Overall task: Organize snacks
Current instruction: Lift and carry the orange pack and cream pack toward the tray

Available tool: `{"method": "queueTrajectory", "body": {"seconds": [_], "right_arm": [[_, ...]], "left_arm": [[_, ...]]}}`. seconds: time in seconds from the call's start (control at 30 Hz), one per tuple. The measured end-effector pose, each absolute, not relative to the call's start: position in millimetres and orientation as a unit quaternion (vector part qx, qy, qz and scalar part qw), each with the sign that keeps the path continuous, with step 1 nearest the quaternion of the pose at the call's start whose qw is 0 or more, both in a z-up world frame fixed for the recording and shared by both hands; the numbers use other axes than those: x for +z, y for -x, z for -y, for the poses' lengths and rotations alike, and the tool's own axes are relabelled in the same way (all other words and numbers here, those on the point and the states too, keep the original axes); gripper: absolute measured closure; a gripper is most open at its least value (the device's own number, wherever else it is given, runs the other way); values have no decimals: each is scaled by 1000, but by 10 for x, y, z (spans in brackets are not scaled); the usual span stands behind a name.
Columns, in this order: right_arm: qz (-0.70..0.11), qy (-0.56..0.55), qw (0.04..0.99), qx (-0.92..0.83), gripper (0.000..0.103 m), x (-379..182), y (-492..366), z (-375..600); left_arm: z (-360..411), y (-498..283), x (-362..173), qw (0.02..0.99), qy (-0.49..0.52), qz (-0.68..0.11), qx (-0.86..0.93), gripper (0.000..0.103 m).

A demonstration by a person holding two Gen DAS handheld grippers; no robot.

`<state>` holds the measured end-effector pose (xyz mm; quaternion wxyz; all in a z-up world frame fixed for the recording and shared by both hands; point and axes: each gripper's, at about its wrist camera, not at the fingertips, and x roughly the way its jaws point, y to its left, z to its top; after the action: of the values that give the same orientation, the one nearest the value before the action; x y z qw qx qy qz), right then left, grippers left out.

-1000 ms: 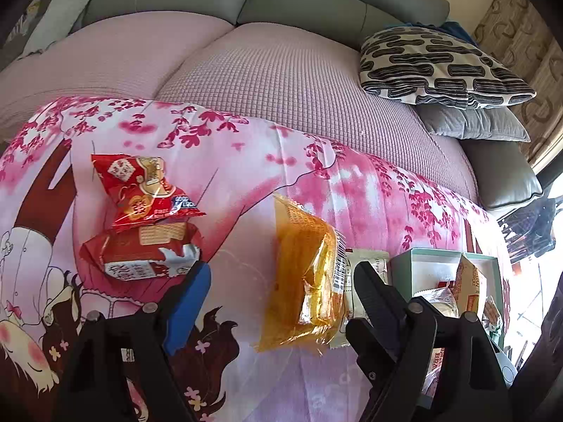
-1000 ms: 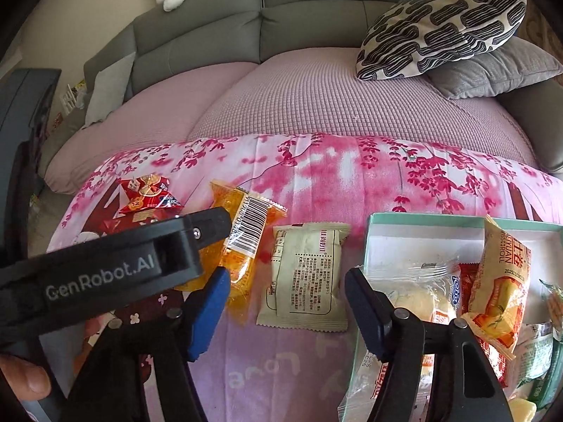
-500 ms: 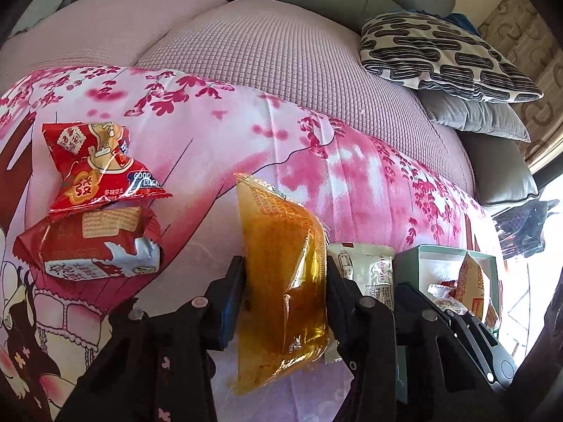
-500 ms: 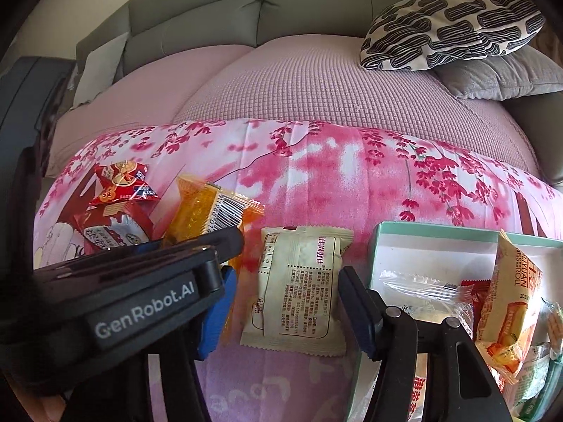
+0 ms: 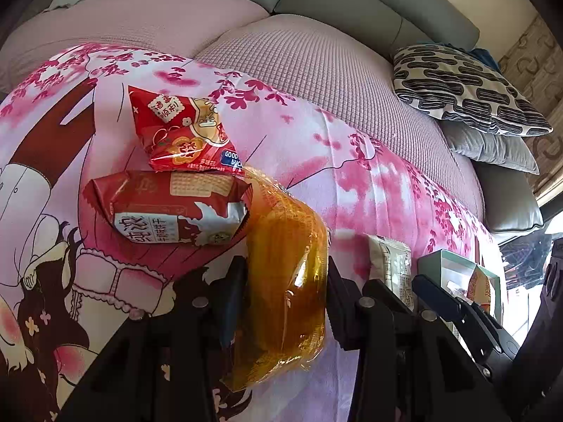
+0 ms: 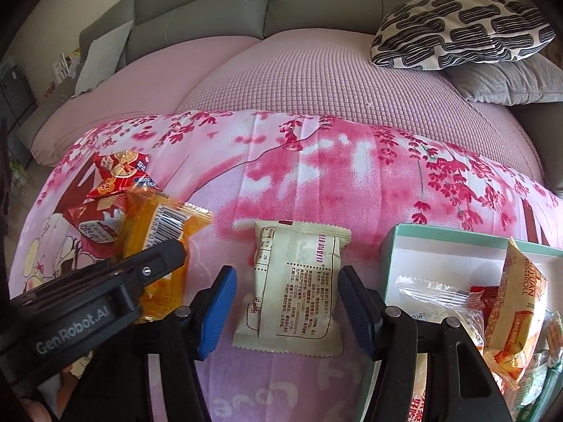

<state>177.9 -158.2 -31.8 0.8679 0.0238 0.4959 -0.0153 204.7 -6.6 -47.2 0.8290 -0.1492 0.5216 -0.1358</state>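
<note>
My left gripper (image 5: 285,281) is shut on an orange see-through snack packet (image 5: 285,267), its pads pressing both sides. The packet's top end reaches a dark-red biscuit packet (image 5: 165,211), which lies below a bright red packet (image 5: 183,130). My right gripper (image 6: 286,302) stands open astride a cream snack packet (image 6: 295,281) lying flat on the cloth; a gap shows at the left pad. The orange packet (image 6: 155,221) and one of the left gripper's fingers (image 6: 155,263) show at the left of the right wrist view. A mint-green box (image 6: 457,242) with several snacks sits at the right.
Everything lies on a pink blossom-print cloth (image 6: 316,161) spread over a quilted pink sofa seat (image 6: 316,77). A black-and-white patterned cushion (image 6: 457,31) and a grey cushion (image 6: 510,81) rest at the back right. The grey sofa back (image 6: 281,3) runs behind.
My left gripper closed on the orange packet and carried it left, up against the red packets. My right gripper came down around the cream packet with its jaws a little narrower.
</note>
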Motion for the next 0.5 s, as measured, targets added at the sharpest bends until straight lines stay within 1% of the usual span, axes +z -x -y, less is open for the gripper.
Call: {"method": "queueTrajectory", "body": {"seconds": [0.03, 0.07, 0.13, 0.5], "right_arm": [[-497, -19, 867, -19, 40, -331, -1792, 1576], [-498, -16, 867, -21, 44, -345, -1802, 1571], [-507, -20, 861, -21, 48, -404, -1830, 1580], [-486, -23, 873, -26, 49, -282, -1678, 1605]], "left_arm": [[53, -2037, -480, 829, 151, -520, -136, 59], [45, -2034, -489, 829, 154, -520, -137, 59], [37, -2031, -504, 828, 159, -519, -139, 59], [17, -1944, -470, 835, 154, -512, -132, 60]]}}
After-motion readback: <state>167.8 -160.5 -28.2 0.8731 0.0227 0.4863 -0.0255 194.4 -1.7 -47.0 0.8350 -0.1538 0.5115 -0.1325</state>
